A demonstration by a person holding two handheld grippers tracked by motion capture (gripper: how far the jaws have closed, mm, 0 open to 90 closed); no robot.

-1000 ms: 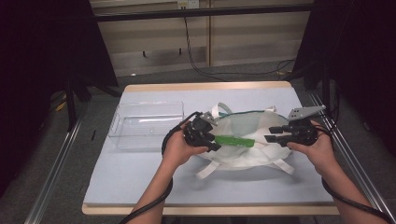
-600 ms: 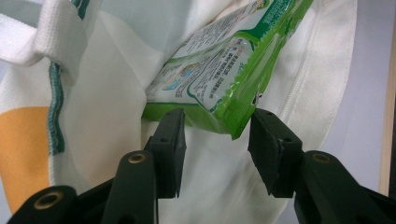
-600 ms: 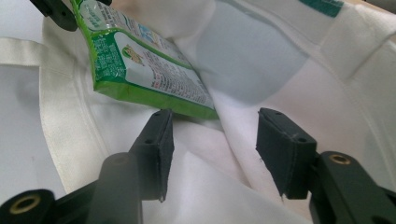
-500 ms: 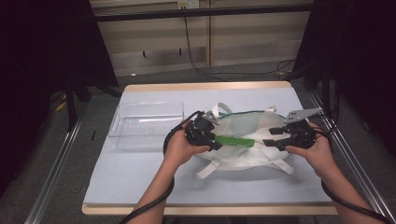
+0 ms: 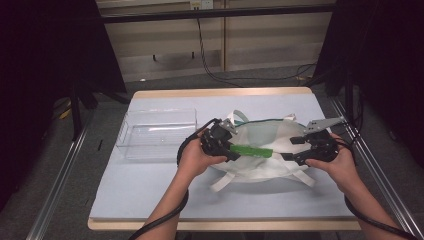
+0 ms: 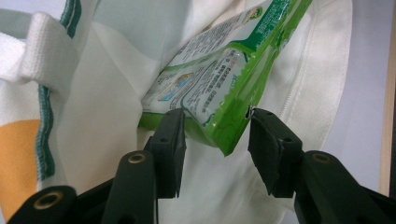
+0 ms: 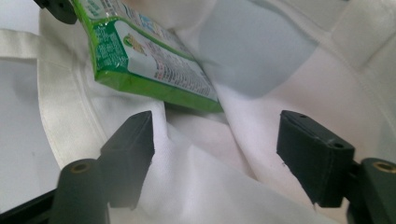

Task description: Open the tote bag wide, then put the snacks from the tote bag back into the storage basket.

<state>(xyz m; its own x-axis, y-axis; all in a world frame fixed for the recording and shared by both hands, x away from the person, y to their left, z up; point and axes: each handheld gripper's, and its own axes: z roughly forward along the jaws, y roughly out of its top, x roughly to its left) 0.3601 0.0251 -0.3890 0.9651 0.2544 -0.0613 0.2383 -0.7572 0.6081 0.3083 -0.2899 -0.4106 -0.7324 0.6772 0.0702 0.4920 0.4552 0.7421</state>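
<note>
We hold the green packet (image 6: 219,88) by its end, pinched in the left gripper (image 6: 215,140), over the mouth of the white tote bag (image 5: 260,167). The right gripper (image 7: 215,140), just beyond the packet's far end, has just been opening and stands spread over cloth — nothing between its jaws. Best we slide the packet in slowly, mouth kept wide. The print is too small to read.

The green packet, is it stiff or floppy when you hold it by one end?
Probably fairly stiff: the green packet juts out level from the left gripper, gripped at one end, without drooping. Its glossy film looks slippery, so it might slide. It seems light, held over the white bag.
</note>
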